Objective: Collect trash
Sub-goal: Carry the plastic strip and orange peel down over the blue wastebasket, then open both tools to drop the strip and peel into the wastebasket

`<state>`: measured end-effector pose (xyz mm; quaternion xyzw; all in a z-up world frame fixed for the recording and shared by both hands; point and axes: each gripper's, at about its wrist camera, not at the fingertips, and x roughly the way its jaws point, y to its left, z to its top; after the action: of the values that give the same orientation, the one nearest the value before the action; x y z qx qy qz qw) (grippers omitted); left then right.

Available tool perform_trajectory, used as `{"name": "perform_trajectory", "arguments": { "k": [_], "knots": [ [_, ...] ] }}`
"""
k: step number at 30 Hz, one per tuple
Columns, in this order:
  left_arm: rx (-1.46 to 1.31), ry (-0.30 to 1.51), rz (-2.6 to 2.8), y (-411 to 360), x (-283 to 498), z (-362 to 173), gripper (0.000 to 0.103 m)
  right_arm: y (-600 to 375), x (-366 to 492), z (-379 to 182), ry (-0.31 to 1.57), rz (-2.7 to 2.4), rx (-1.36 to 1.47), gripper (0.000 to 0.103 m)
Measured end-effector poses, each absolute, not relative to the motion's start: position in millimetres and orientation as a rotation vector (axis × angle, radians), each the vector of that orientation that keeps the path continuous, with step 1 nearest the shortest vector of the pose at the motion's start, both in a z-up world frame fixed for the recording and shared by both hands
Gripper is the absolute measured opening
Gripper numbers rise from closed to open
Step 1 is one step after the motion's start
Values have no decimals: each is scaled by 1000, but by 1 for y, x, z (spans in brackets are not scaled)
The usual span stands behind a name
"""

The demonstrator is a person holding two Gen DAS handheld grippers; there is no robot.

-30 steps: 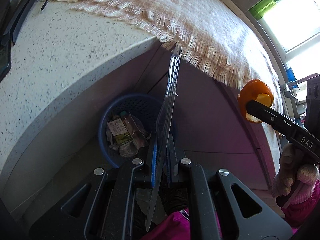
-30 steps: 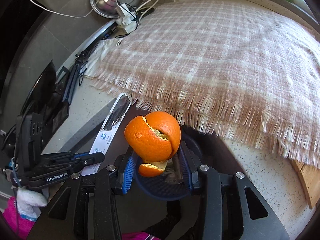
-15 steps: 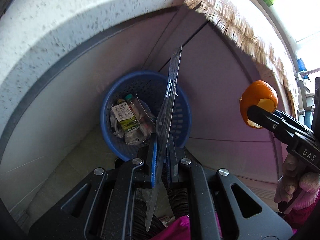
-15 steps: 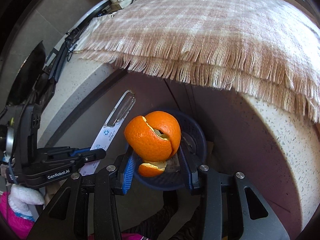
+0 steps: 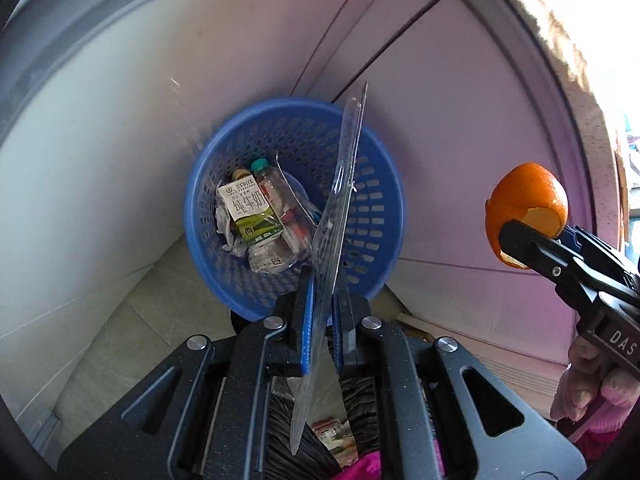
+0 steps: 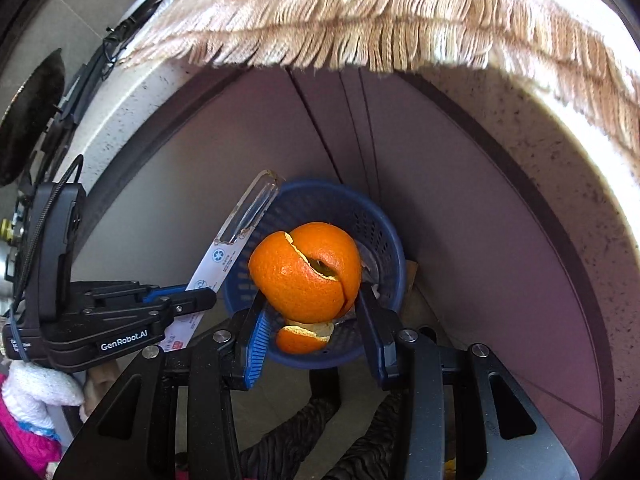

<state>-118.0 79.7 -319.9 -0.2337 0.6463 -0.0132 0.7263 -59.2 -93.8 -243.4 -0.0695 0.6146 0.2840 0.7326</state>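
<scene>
I held the flat clear plastic blister pack [image 5: 340, 216] in my left gripper [image 5: 320, 312], its long axis pointing into the round blue perforated plastic basket [image 5: 372, 248] below; my right gripper [image 6: 312, 320] clasped hollow orange peel [image 6: 306, 272] above the basket.

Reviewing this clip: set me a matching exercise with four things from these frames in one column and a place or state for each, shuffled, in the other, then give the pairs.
Things:
1. orange peel
2. clear plastic package
3. milk carton
4. fringed cloth

Places or states:
A. lying inside the blue basket
B. hanging over the counter edge
C. clamped in the right gripper
D. pinched edge-on in the left gripper

Pairs: 1-C, 2-D, 3-A, 4-B
</scene>
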Motion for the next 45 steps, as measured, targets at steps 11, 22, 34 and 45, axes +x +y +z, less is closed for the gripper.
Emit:
{"name": "perform_trajectory", "arguments": {
  "k": [11,22,34,45],
  "knots": [
    [-519,1448,0,79,-112,-342,6,-83,-59,-268,1362,626,-185,39],
    [-504,1469,23,80,-104,-349,6,-70,-58,-279,1378,622,-222,42],
    [-474,1469,45,81,-102,-347,43,-68,-53,-279,1391,595,-246,44],
    [-478,1450,53,83,-102,-339,43,-70,-48,-276,1382,597,-248,49]
  ]
}}
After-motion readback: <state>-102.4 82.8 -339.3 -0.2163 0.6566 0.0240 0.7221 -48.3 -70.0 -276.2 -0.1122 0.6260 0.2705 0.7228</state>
